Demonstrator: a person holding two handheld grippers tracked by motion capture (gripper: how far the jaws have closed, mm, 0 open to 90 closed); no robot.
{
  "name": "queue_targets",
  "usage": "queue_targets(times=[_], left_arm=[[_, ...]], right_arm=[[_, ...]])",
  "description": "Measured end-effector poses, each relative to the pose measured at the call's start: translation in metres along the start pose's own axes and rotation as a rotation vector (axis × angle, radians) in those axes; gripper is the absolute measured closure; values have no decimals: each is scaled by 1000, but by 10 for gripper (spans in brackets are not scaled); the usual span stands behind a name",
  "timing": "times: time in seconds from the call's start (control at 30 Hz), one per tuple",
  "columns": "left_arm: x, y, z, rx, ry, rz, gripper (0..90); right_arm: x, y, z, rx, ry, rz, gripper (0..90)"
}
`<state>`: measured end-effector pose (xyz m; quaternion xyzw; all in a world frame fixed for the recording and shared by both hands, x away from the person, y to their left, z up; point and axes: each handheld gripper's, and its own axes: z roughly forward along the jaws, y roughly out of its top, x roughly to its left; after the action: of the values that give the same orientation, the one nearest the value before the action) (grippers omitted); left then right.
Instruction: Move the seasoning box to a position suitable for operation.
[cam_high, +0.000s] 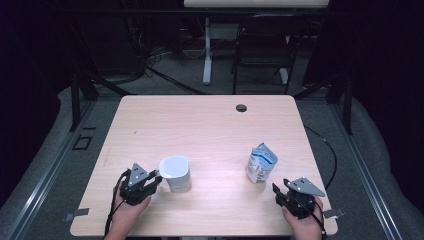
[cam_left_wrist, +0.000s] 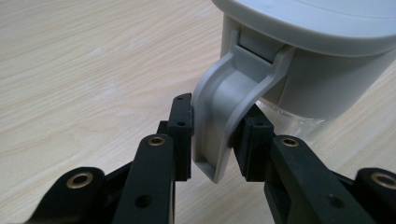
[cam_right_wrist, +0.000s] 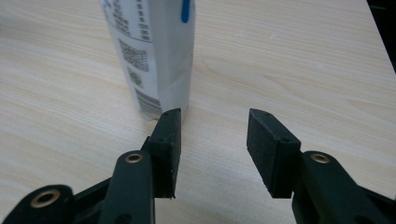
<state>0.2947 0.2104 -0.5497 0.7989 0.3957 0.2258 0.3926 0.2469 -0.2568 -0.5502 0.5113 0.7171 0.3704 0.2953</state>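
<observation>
A pale grey lidded jug (cam_high: 176, 172) stands on the wooden table (cam_high: 210, 130) at the front left. My left gripper (cam_high: 156, 179) reaches it from the left. In the left gripper view the jug's curved handle (cam_left_wrist: 224, 107) sits between the two black pads, which touch it on both sides, so my left gripper (cam_left_wrist: 215, 128) is shut on the handle. A white and blue pouch (cam_high: 261, 163) stands upright at the front right. My right gripper (cam_high: 277, 192) is just in front of it, open. In the right gripper view the pouch (cam_right_wrist: 154, 51) rises beyond the left pad, with nothing inside my right gripper (cam_right_wrist: 212, 140).
A round cable hole (cam_high: 241, 107) sits near the table's far edge. Beyond the table stand a black chair (cam_high: 265, 45) and a white table leg (cam_high: 207, 50). A black cable (cam_high: 330, 150) runs along the floor at the right.
</observation>
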Motion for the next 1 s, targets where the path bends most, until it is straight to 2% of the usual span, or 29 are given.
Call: queue_targets(times=[0.03, 0.1, 0.23, 0.37, 0.5, 0.6, 0.83, 1.0], left_arm=[[0, 0, 0, 0, 0, 0, 711], [-3, 1, 0, 0, -5, 6, 712], [-6, 1, 0, 2, -8, 8, 712], [-13, 3, 1, 7, -18, 21, 712], [-22, 5, 2, 7, -32, 38, 713], [-29, 7, 3, 13, -40, 48, 714], [-42, 11, 5, 18, -51, 60, 713], [-51, 12, 6, 19, -75, 74, 713]], right_arm=[[0, 0, 0, 0, 0, 0, 551], [4, 1, -1, -5, -6, -30, 534], [8, 4, -2, -10, -5, -32, 550], [11, 5, -5, 4, 14, -49, 587], [13, 6, -5, 10, 17, -48, 600], [14, 6, -6, 16, 43, -41, 621], [18, 8, -8, 25, 65, -55, 661], [23, 9, -10, 32, 77, -89, 672]])
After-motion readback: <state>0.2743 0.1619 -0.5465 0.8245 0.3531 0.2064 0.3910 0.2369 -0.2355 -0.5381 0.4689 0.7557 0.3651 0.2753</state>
